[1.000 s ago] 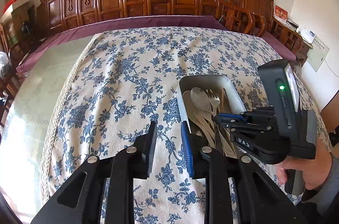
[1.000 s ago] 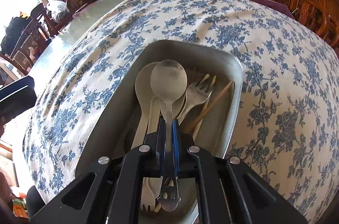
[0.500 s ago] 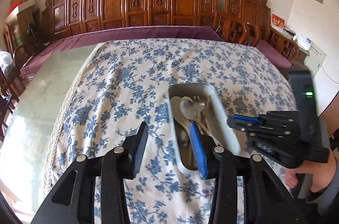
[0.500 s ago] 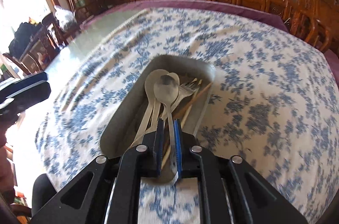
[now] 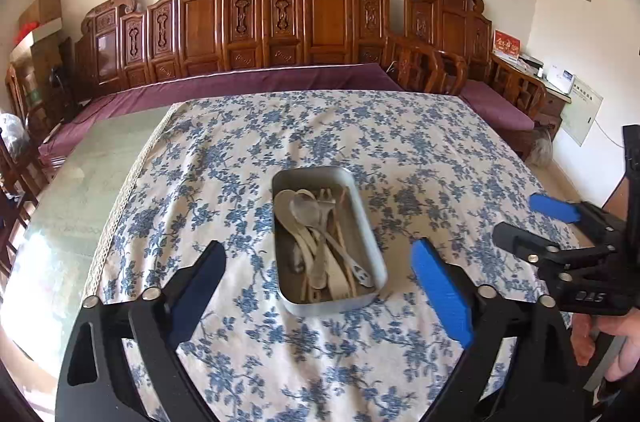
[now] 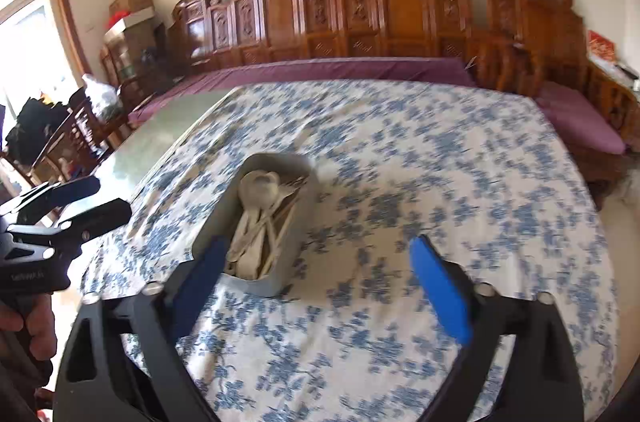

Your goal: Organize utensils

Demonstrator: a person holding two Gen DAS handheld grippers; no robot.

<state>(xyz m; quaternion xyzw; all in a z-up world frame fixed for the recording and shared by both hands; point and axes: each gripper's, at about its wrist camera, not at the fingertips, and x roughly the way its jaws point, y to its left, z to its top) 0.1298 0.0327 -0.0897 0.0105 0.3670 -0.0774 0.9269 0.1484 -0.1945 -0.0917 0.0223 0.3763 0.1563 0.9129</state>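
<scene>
A grey metal tray [image 5: 334, 306] sits on the flowered cloth and holds several utensils: a metal spoon [image 5: 307, 212], pale spoons, a fork and chopsticks. My left gripper [image 5: 318, 248] hovers above and short of the tray, its jaws opening wide with nothing between them. At the right edge of the left wrist view is my right gripper [image 5: 520, 218], away from the tray. The right wrist view shows the same tray [image 6: 276, 284] below my right gripper [image 6: 319, 242], whose jaws are opening and empty. My left gripper [image 6: 107, 197] shows at the left there.
A blue-flowered tablecloth [image 5: 400, 142] covers most of the table; bare green glass [image 5: 80, 190] shows at the left. A carved wooden bench [image 5: 320, 22] with a purple cushion runs behind. Chairs and bags [image 6: 48, 126] stand at the left. A person's hand [image 5: 616, 342] holds the right gripper.
Both grippers have drawn back and up from the tray. The right gripper has let go of the metal spoon, which now lies in the tray. Both pairs of jaws have spread wide.
</scene>
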